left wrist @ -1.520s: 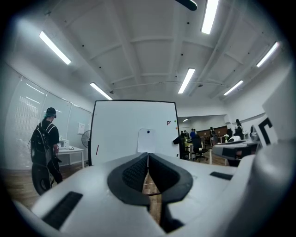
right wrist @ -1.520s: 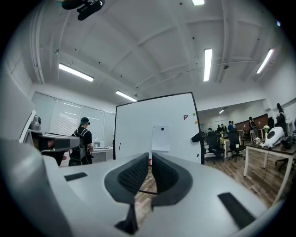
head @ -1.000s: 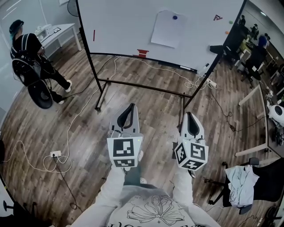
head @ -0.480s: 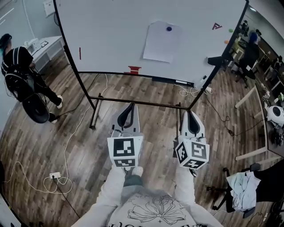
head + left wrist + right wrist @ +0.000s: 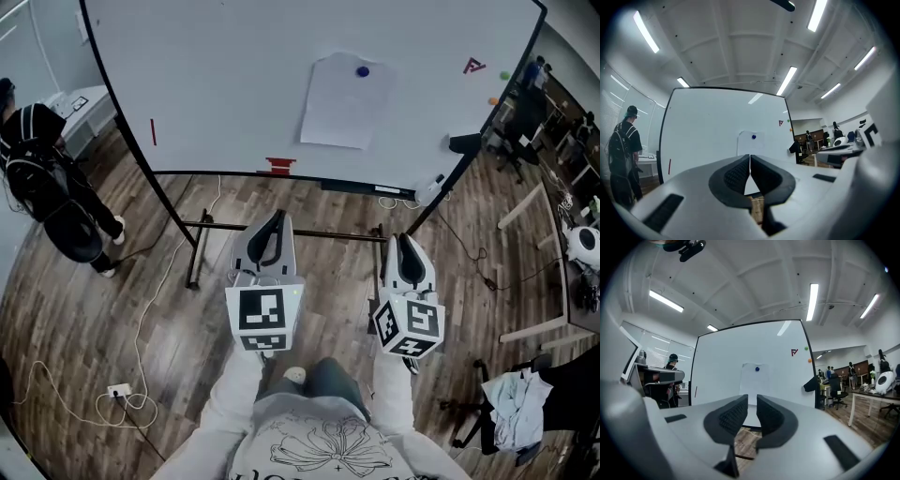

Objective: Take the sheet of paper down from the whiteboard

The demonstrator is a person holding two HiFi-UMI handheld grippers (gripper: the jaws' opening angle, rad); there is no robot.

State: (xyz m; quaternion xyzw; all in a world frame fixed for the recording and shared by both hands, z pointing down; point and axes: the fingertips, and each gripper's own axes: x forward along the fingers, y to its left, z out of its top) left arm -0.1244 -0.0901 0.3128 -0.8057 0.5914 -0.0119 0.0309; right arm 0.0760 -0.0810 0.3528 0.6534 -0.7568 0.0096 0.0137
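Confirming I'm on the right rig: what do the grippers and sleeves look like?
The left gripper and right gripper match: smooth light-grey shells with black ribbed pads inside the claw. Each carries a white cube printed with black square markers. No cables show. The sleeves are pale grey, on a top with a line-drawn flower print.

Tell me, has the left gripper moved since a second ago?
Yes. The left gripper has gone forward toward the whiteboard: the stand's crossbar, well ahead before, now lies under its tip.
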